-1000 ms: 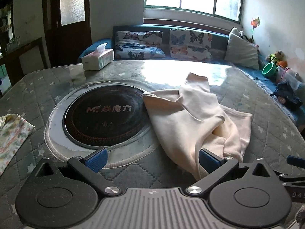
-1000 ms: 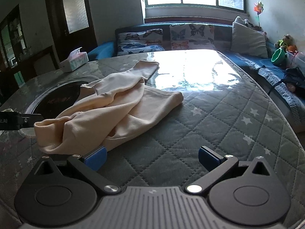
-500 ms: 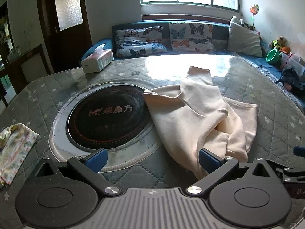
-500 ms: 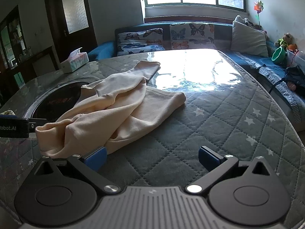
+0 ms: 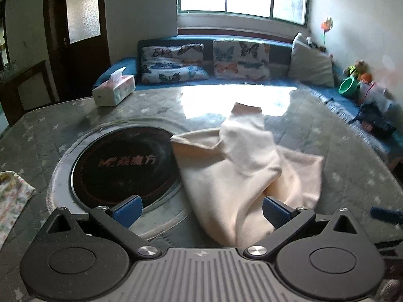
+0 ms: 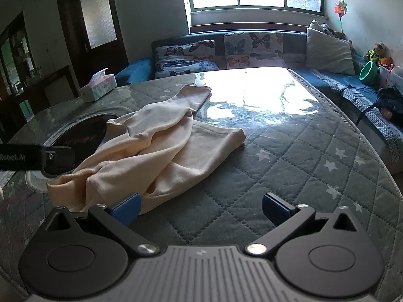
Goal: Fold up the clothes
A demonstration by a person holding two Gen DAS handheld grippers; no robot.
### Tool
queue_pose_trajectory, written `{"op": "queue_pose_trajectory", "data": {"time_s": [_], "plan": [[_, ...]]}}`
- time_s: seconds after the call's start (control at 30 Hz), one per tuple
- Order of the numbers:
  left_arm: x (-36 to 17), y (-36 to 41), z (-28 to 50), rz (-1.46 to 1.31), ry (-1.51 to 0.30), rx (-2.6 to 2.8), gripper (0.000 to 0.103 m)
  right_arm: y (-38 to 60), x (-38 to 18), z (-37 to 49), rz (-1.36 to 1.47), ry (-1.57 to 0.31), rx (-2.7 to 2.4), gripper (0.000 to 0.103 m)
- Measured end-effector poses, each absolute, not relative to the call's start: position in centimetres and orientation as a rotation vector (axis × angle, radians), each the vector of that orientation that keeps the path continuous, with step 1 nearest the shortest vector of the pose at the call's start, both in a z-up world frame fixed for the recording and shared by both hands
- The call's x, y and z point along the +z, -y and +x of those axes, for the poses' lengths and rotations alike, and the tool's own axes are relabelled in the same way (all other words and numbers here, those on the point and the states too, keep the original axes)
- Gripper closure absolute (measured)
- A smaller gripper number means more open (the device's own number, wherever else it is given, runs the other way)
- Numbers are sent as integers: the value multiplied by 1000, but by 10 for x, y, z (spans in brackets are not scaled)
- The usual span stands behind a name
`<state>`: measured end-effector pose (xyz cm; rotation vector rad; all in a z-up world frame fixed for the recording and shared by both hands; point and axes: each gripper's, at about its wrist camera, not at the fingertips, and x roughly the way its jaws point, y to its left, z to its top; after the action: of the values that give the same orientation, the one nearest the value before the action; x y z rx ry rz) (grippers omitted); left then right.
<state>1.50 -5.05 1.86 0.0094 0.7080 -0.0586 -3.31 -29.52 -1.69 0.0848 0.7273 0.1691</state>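
Both tongs, left [image 5: 200,210] and right [image 6: 200,207], are easing back wide open and empty, leaving the cream garment [image 6: 161,148] still crumpled on the counter [image 6: 289,166], unfolded.

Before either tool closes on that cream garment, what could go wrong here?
The cream garment lies bunched with overlapping layers, so the left tool, open at its near edge, may pinch several layers at once and fold it crooked. Part of the garment drapes over the round black cooktop set into the table; dragging could snag on its raised rim. The right tool is open mostly over bare quilted cover and may grab that instead.
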Motion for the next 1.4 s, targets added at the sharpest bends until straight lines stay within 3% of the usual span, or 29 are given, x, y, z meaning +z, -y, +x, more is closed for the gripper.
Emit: {"op": "queue_pose_trajectory", "data": {"time_s": [0.83, 1.4], "plan": [[28, 74, 34, -29, -666, -246, 1, 300, -15, -28, 94, -722, 158, 0], [-6, 108, 109, 147, -758, -423, 44, 318, -19, -4, 134, -728, 138, 1]]}}
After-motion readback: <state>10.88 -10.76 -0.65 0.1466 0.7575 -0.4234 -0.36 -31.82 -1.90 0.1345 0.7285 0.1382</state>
